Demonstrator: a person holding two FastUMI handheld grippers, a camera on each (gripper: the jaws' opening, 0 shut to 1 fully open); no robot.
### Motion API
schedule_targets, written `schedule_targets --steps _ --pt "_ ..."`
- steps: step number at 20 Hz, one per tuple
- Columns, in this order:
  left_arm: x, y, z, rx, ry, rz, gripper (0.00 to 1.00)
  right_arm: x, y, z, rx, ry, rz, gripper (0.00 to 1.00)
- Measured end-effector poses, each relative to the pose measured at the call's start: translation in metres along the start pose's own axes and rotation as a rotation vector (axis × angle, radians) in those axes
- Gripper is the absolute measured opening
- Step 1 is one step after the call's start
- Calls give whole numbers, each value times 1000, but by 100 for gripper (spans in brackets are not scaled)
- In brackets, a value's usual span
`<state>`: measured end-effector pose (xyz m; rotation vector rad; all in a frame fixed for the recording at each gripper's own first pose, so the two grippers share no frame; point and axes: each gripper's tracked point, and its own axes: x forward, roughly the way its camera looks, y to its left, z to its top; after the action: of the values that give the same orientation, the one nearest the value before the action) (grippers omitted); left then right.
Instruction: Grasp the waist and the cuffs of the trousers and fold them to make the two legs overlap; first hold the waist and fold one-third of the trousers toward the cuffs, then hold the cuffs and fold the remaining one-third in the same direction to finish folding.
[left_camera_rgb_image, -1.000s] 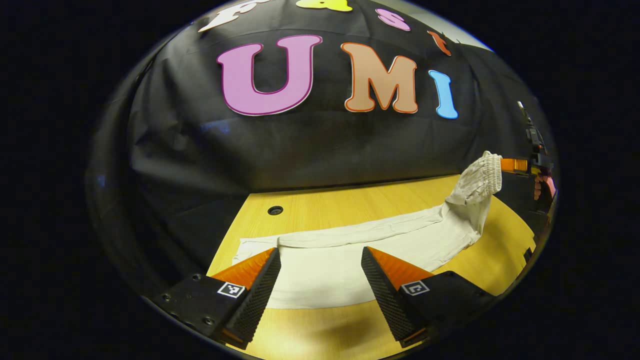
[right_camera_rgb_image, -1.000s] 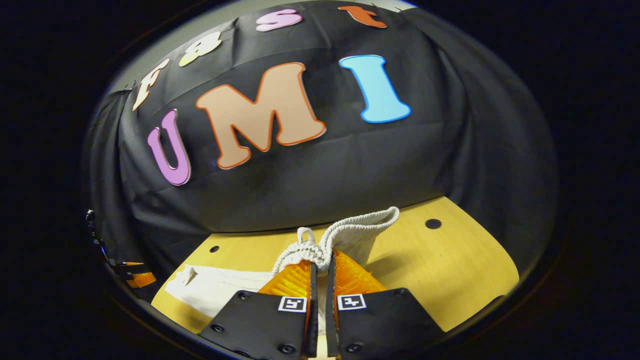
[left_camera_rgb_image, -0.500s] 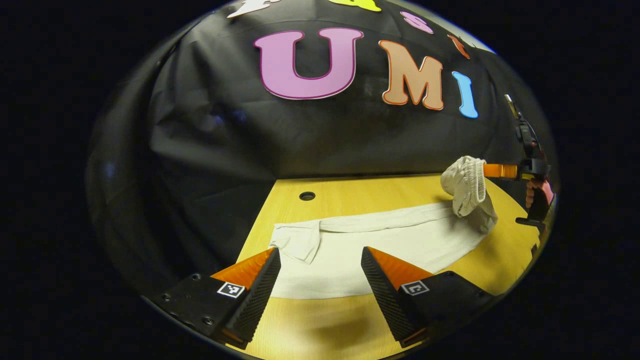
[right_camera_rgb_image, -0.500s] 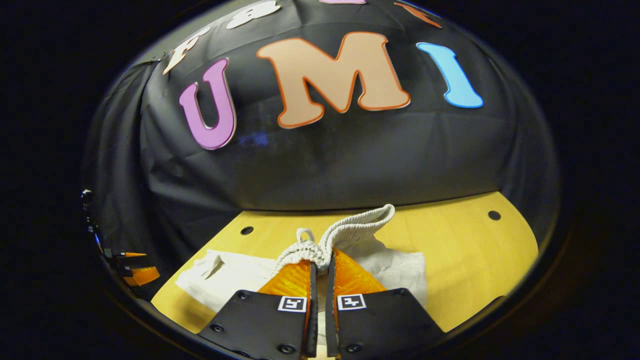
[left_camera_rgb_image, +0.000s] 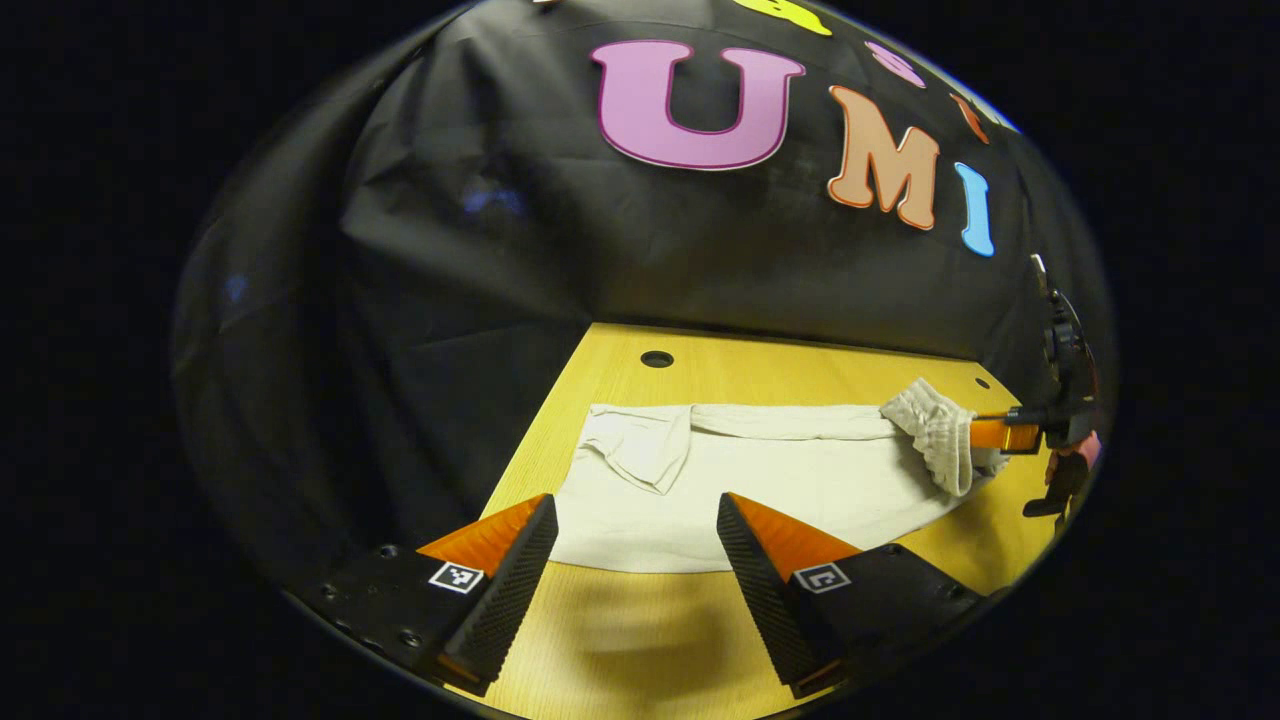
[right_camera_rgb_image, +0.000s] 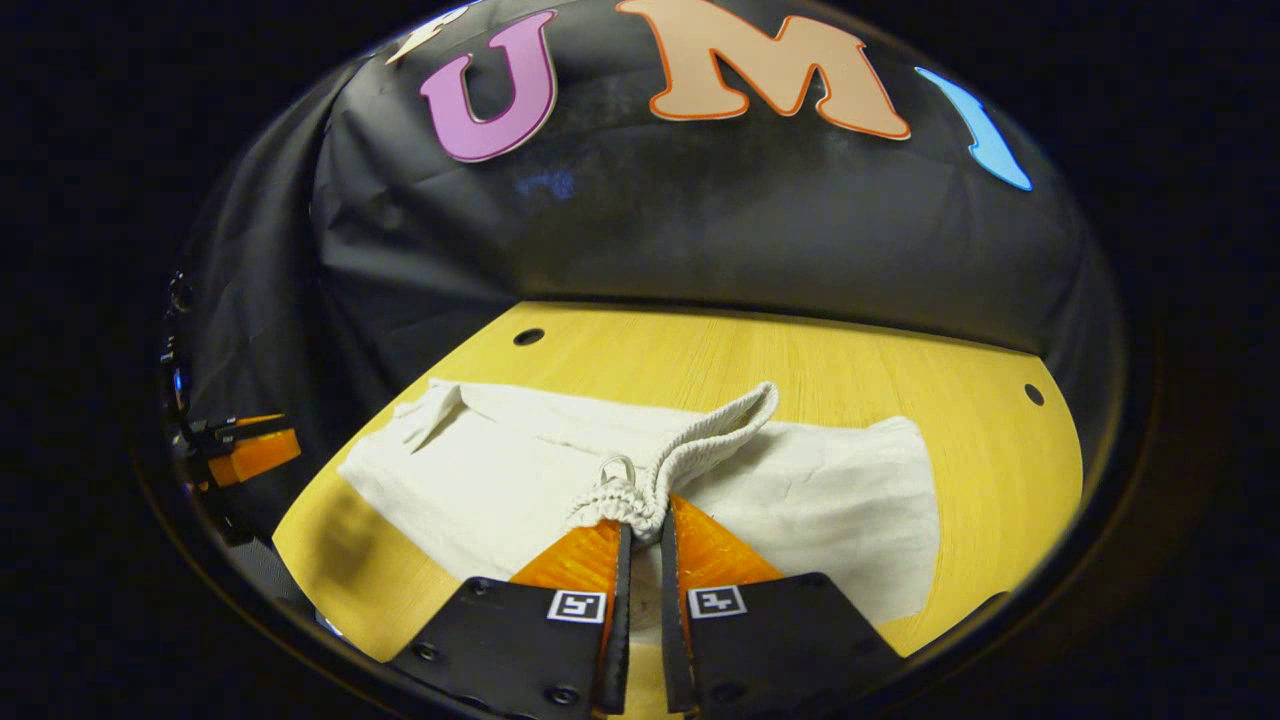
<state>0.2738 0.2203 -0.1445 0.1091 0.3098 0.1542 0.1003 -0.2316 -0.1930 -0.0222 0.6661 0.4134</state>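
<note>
Since a second ago the right claw (right_camera_rgb_image: 640, 535) has carried the waist (right_camera_rgb_image: 690, 465) down from well above the bench (right_camera_rgb_image: 800, 350) and over toward the cuffs; the gathered band now hangs just over the lower cloth. It is clamped on the bunched elastic, both fingers pressing it, with the drawstring loop poking out beside the tips. The trousers (left_camera_rgb_image: 760, 470) lie flat across the bench, legs overlapped, the waist third doubled back at the right. One cuff (left_camera_rgb_image: 640, 445) at the far left end has flipped over into a loose triangle.

The left claw (left_camera_rgb_image: 635, 545) hangs open above the near edge of the cloth, gripping nothing.

The likely trouble is the release. If the right claw lets go while the band is bunched and twisted, the folded third may settle skewed or spring back, since elastic holds no crease. The turned cuff could also get locked into the last fold unless it is flattened first.
</note>
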Motion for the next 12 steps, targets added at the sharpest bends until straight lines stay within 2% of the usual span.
schedule_targets --steps 1,2,4,6,7,8,12 --pt "0 0 1 -10 -2 4 96 0 1 0 4 22 22 24" --pt "0 2 -1 -20 -4 7 97 -2 -3 2 1 28 36 19" --pt "2 5 -3 -35 -5 15 96 -2 -10 5 -21 16 23 66" --pt "6 6 -4 -48 -6 20 96 -9 -10 0 -25 16 5 95" --pt "7 8 -5 -56 -3 24 96 -13 -9 0 -18 10 -4 92" --pt "8 8 -7 -64 4 27 96 -19 -10 -2 -13 3 -13 97" --pt "9 9 -13 -103 42 49 96 -41 -22 0 6 -22 -60 97"
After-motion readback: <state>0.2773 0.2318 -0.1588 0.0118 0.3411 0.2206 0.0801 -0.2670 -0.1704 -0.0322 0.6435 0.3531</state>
